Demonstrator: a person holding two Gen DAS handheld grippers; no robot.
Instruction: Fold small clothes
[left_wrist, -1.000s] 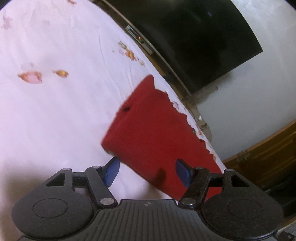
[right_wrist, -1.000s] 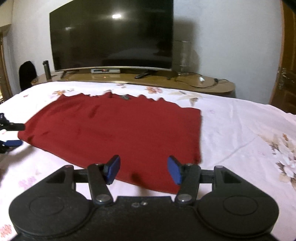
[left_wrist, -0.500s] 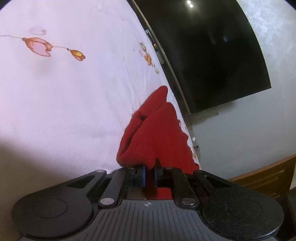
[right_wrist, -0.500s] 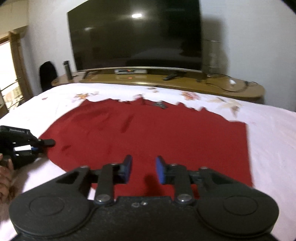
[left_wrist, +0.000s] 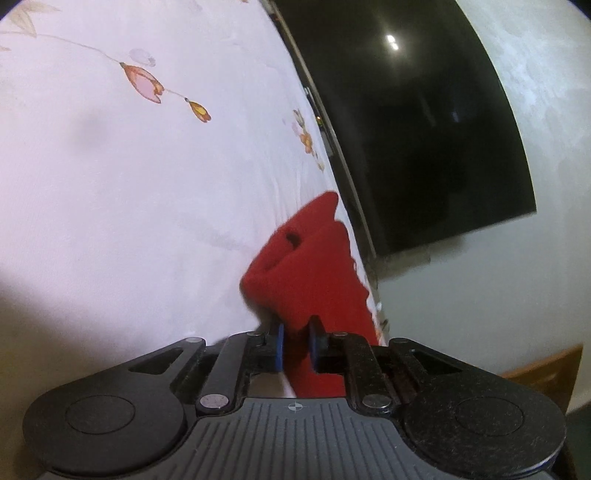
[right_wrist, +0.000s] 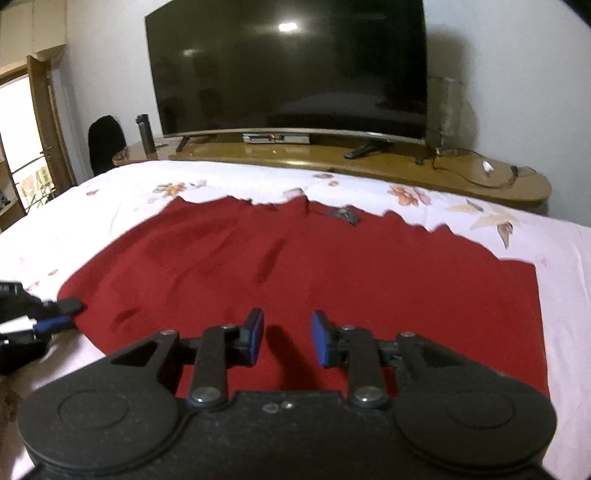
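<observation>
My own black body hides the near hem of the red garment (right_wrist: 332, 280) in the right wrist view, so whether my right gripper (right_wrist: 287, 338), its jaws opening, touches cloth I cannot tell. My left gripper (right_wrist: 68, 314) is cut off by that picture's left edge (only its tips show). In the left wrist view my frame covers the fold below the blue pads (left_wrist: 279, 345). A small dark thing (right_wrist: 345, 215) near the far hem is too blurred to name.
</observation>
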